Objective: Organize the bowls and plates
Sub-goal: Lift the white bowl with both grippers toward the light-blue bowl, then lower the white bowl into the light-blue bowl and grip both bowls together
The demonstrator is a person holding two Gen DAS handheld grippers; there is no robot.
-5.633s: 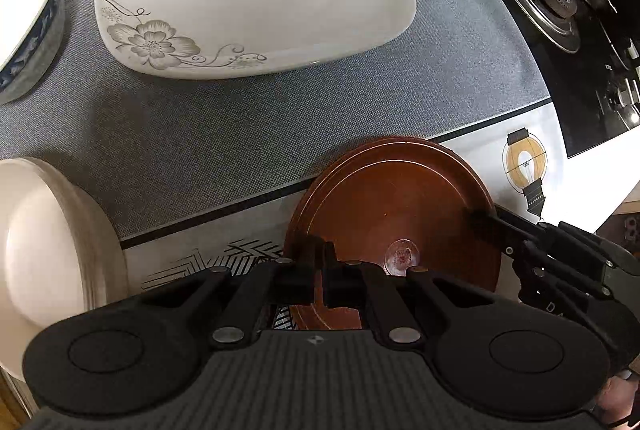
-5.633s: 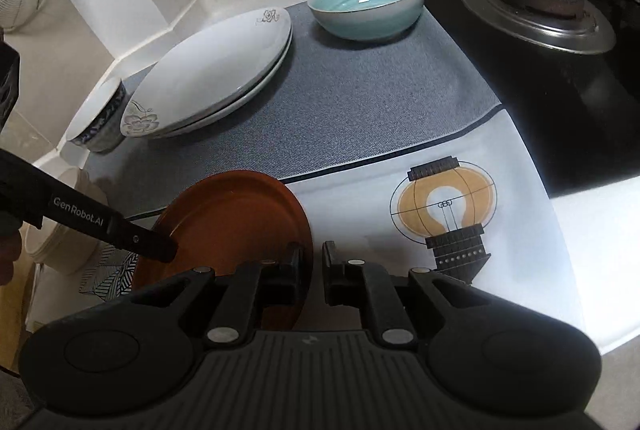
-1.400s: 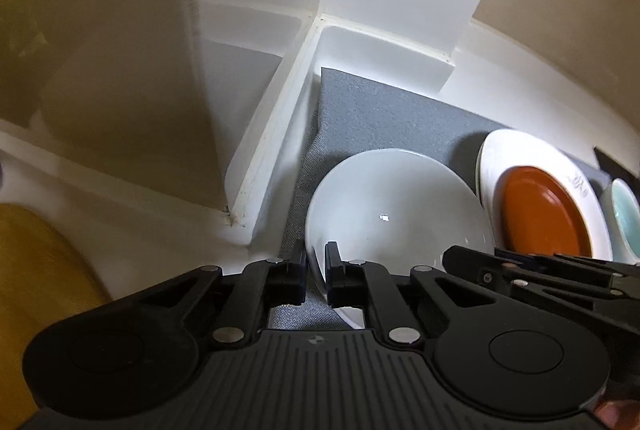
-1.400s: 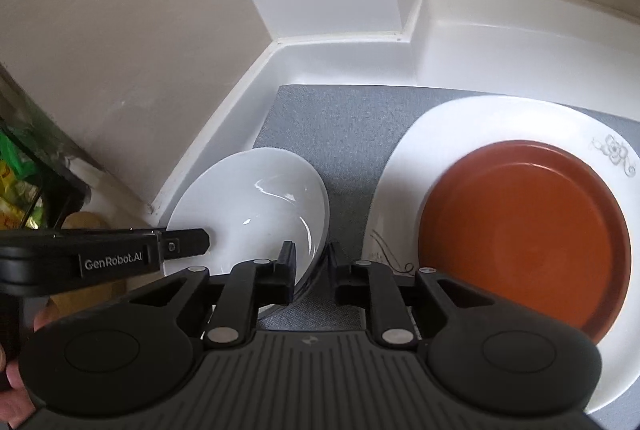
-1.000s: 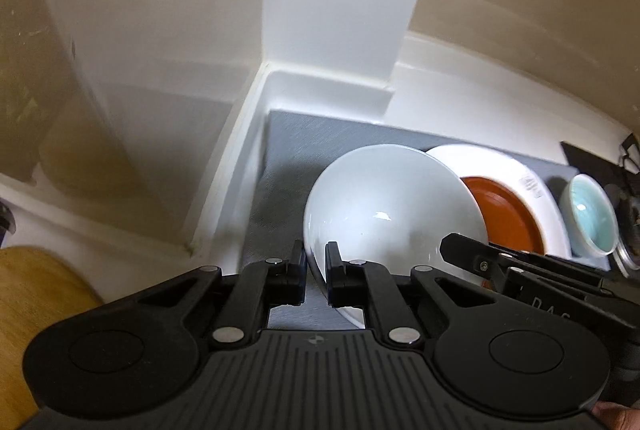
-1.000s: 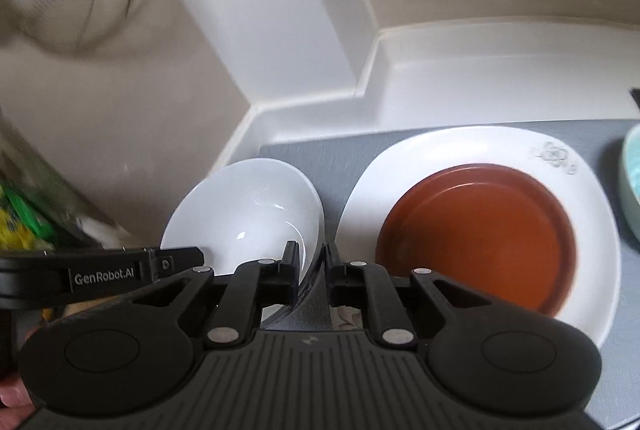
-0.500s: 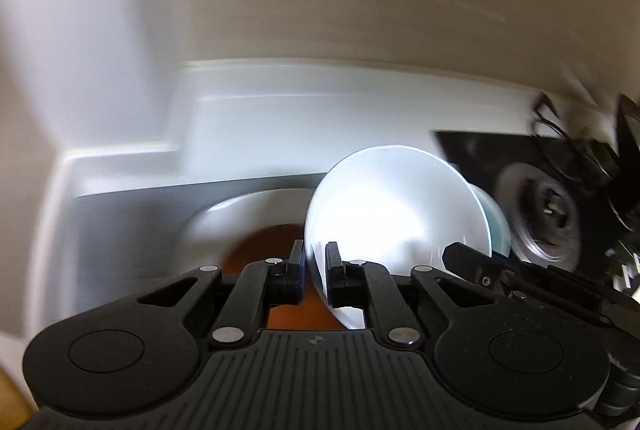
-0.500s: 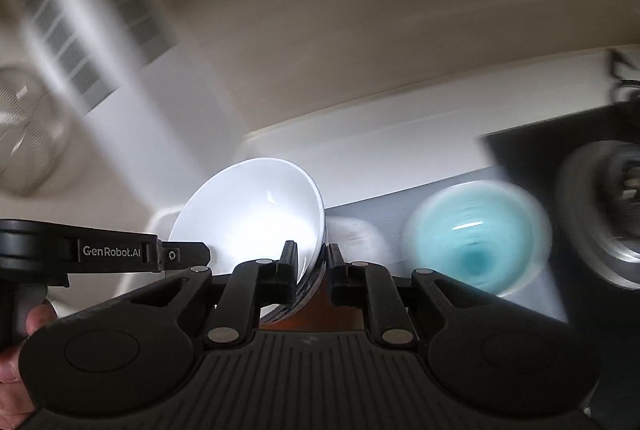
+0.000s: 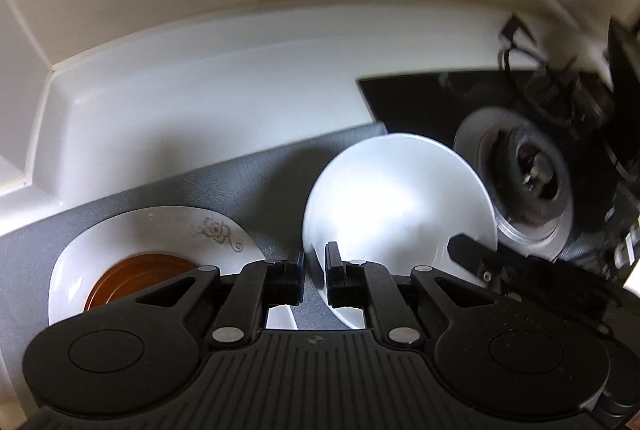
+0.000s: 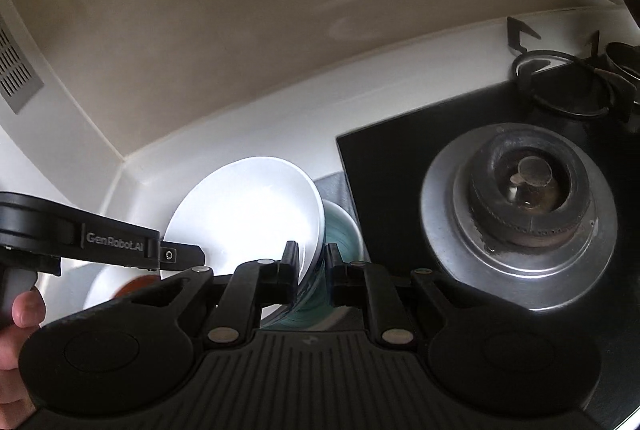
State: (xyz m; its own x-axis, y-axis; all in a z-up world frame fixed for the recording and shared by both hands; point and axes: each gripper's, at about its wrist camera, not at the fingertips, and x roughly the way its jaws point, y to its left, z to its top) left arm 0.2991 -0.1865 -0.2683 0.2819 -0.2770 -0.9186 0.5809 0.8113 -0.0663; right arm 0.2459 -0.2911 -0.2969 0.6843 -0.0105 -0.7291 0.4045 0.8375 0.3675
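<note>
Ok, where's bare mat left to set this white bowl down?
Bare grey mat shows behind the flowered plate, between it and the white counter ledge. The stove side is crowded: the teal bowl sits right beside the black hob, directly under the held white bowl.

Bowls number 2: 1 white bowl point(image 9: 400, 205) at the centre of the left wrist view, and 1 turquoise bowl point(image 10: 340, 230) peeking from behind its rim at 5 o'clock of it in the right wrist view. Plates number 2: 1 white flowered plate point(image 9: 160, 230) at 8 o'clock in the left wrist view, and 1 brown plate point(image 9: 132, 276) lying on it. There is 1 grey mat point(image 9: 260, 165) under the dishes. Gas burners number 2: 1 full burner point(image 10: 524, 197) at 3 o'clock in the right wrist view and 1 further burner point(image 10: 624, 65) cut off at 2 o'clock. Grippers number 2: the left gripper point(image 9: 315, 274) and the right gripper point(image 10: 312, 272).
</note>
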